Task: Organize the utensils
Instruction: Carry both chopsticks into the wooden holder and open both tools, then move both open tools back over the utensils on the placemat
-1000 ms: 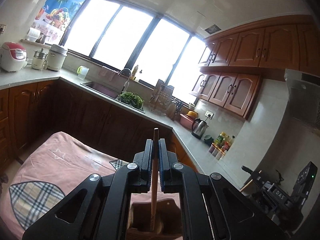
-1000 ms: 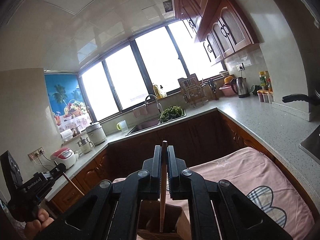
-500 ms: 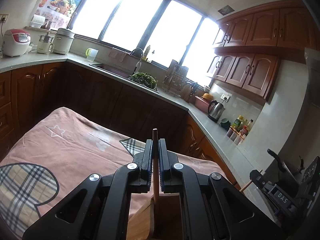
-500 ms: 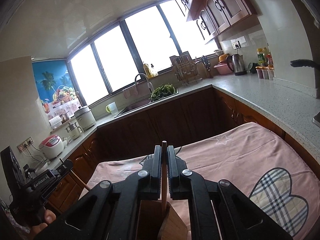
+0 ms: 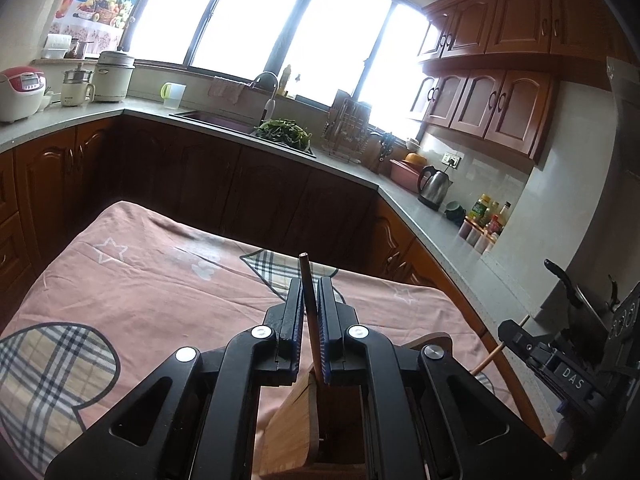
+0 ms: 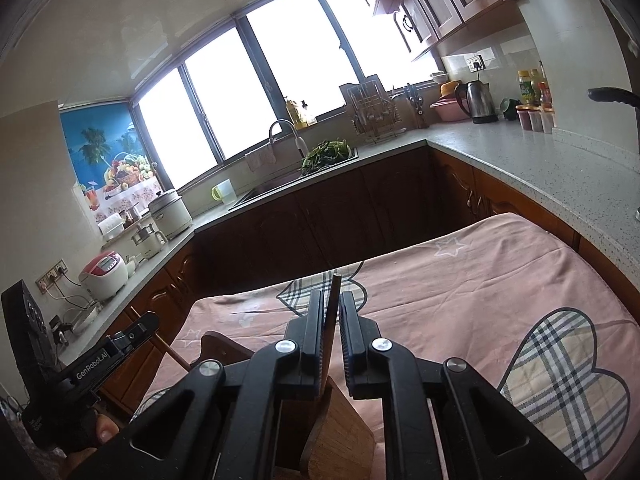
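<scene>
Apparently we were dropping chopsticks into the wooden utensil holder (image 5: pixel 298 432): left gripper (image 5: pixel 309 320) jaws narrowly parted around one chopstick (image 5: pixel 308 304), right gripper (image 6: pixel 331 330) likewise around another chopstick (image 6: pixel 333 308); next, widen and lift clear

The left gripper (image 5: pixel 309 300) has its jaws slightly parted, a thin stick (image 5: pixel 307 288) leaning loose between them. The right gripper (image 6: pixel 331 314) shows a similar gap (its stick (image 6: pixel 333 300) rests against the left jaw only).
</scene>
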Tool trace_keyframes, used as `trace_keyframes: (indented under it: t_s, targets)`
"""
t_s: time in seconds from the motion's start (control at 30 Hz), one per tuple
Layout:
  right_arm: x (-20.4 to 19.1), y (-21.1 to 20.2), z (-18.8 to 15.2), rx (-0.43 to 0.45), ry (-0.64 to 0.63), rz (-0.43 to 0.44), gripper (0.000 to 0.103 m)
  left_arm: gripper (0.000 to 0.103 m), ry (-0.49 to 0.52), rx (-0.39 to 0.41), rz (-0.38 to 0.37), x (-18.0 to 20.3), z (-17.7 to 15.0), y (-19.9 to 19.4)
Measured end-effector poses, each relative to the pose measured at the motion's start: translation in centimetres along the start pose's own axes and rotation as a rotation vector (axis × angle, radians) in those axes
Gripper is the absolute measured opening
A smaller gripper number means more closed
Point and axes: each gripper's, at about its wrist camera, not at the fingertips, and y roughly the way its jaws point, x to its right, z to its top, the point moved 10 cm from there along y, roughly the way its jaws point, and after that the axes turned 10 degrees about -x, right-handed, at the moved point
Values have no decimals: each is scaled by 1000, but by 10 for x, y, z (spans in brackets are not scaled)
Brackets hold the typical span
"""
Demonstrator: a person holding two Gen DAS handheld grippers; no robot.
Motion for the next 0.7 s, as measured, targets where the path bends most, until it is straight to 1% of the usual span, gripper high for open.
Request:
trace_keyframes:
  t_s: [0.03,0.07,0.1,0.13,0.17,0.2,0.23,0.27,0.3,0.33,0.37,0.43,0.5,0.6,0.7]
  targets:
    - [-1,-1,0,-2,-2,-2,14,6,-1,-6,-2,0,-1,0]
    - [-1,-2,0,-1,-2,-3,23,8,-1,-11,-1,0,-1,1]
    - [-1,-2,1,1,0,-1,29,9,-2,-18,2,0,-2,1]
    - [-1,-4,1,4,3,2,42,17,-5,-26,3,0,-3,1]
    - [0,-5,2,7,4,4,49,32,-9,-32,2,-1,-5,1]
    - [0,-8,2,10,5,5,50,40,-14,-33,3,-2,-5,-2]
    - [-1,-10,2,10,7,10,50,53,-19,-28,2,-2,-6,-6]
    - [0,-13,2,10,12,19,52,64,-24,-27,3,-3,-7,-10]
    - [1,-17,2,11,21,27,57,72,-30,-31,5,-4,-8,-15]
    - [2,-21,2,16,30,36,71,84,-35,-33,6,-5,-9,-20]
    - [3,-27,2,25,38,47,81,92,-40,-32,6,-6,-11,-26]
    - [4,-39,0,39,45,58,86,96,-50,-34,15,-11,-16,-38]
    - [5,-49,-4,39,53,65,87,96,-58,-56,24,-16,-23,-47]
    - [4,-61,-13,11,57,85,87,96,-70,-97,36,-22,-38,-61]
    - [1,-74,-26,-25,57,113,87,96,-81,-126,27,-26,-53,-77]
